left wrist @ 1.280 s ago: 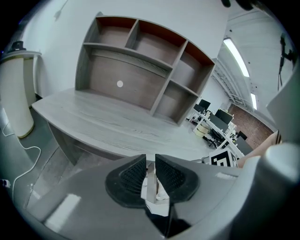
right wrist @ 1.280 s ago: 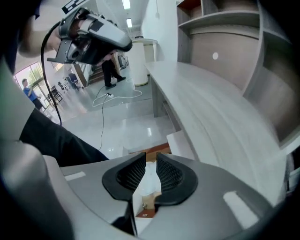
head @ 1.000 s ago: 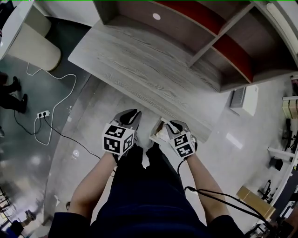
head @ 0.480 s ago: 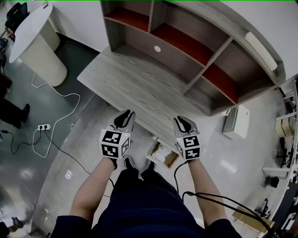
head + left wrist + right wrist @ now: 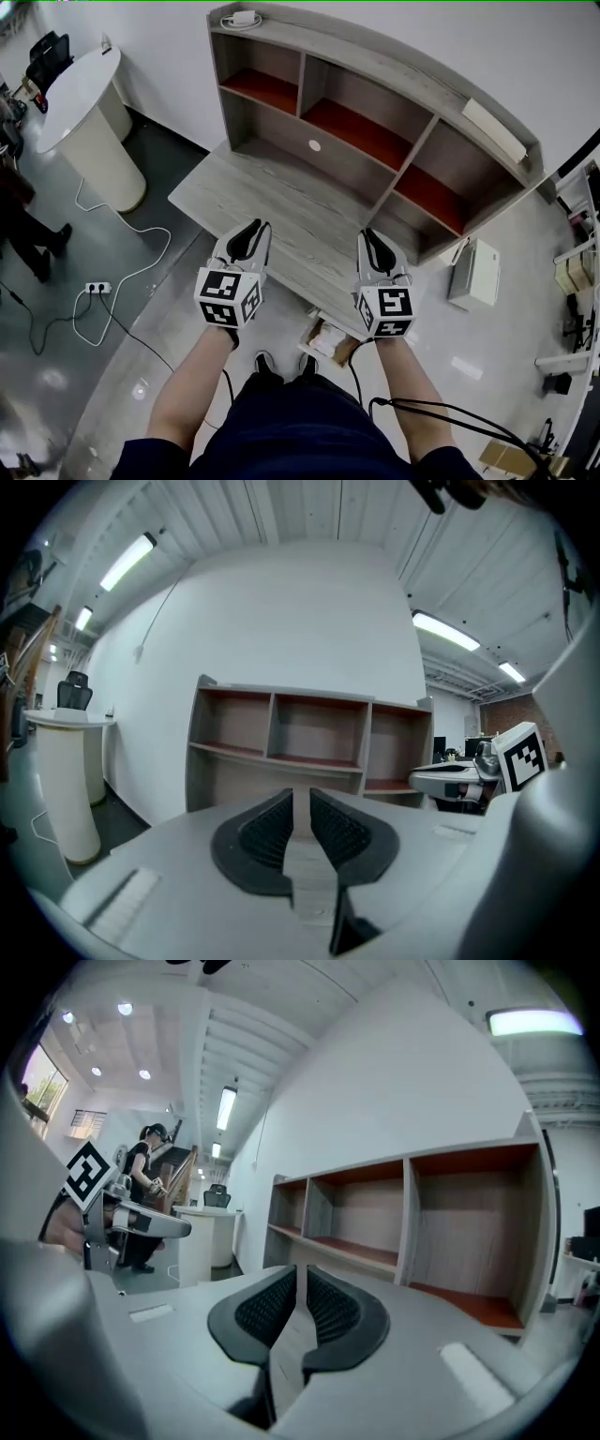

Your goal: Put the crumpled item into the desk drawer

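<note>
Under the front edge of the grey wood desk [image 5: 281, 202] a small drawer [image 5: 314, 349] stands open, with a crumpled white item [image 5: 330, 335] lying inside it. Both grippers hover above the desk's front edge, higher than the drawer. My left gripper [image 5: 246, 239] is shut and holds nothing. Out to the right, my right gripper [image 5: 378, 251] is also shut and empty. In the left gripper view the left gripper [image 5: 302, 808] points at the desk's shelf unit [image 5: 291, 742]. In the right gripper view the right gripper [image 5: 300, 1293] faces the same shelves [image 5: 403, 1232].
The shelf unit [image 5: 375, 112] with red-bottomed bays fills the back of the desk. A white round table [image 5: 84, 103] stands at the left, with a cable and power strip [image 5: 98, 288] on the floor. A white box [image 5: 473, 272] sits right of the desk. A person [image 5: 145, 1176] stands far off.
Both grippers have risen from the drawer's level to above the desk edge. The right gripper has left the drawer. The head view has tipped up, showing the whole shelf unit.
</note>
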Demonstrator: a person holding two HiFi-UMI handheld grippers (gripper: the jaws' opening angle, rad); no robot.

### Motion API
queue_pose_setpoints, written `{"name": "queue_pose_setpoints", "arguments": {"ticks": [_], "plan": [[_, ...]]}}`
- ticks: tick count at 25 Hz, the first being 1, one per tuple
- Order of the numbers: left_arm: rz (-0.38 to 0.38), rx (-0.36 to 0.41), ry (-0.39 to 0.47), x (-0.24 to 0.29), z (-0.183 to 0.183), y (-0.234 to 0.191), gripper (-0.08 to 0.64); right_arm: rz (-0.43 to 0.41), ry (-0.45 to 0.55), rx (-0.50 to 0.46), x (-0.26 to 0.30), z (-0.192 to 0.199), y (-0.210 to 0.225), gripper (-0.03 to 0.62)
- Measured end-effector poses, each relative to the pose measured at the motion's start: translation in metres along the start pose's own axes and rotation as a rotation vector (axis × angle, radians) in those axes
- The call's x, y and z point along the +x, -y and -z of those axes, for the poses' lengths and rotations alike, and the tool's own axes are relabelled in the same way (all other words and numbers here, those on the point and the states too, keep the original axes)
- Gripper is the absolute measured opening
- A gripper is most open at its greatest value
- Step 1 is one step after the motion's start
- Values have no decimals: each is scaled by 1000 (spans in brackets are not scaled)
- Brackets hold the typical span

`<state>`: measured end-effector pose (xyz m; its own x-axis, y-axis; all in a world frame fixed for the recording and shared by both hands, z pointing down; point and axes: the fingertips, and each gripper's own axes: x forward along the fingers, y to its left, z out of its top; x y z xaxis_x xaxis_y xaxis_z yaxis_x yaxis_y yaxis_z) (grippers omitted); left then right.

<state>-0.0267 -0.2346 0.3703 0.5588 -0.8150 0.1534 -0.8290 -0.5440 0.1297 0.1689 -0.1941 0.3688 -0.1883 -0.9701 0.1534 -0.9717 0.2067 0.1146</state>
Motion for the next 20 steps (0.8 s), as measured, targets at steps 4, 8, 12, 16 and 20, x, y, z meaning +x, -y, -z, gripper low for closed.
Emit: {"name": "queue_pose_setpoints", "arguments": {"ticks": [4,8,12,16,20], "plan": [[23,32,93,-2,-45,11,60,16,114,7,-6,-47,2,40],[27,53,155,0,-76,13,60,10,205,-7,-10,-83,0,26],[12,84,191,-7,-94,10,60,8,247,-20,-13,-100,-3,14],[-6,97,217,-16,-101,4,60,14,262,-6,-15,-105,-4,14],[-8,86,217,-19,-99,-2,60,14,258,14,-15,-104,-7,14]]}}
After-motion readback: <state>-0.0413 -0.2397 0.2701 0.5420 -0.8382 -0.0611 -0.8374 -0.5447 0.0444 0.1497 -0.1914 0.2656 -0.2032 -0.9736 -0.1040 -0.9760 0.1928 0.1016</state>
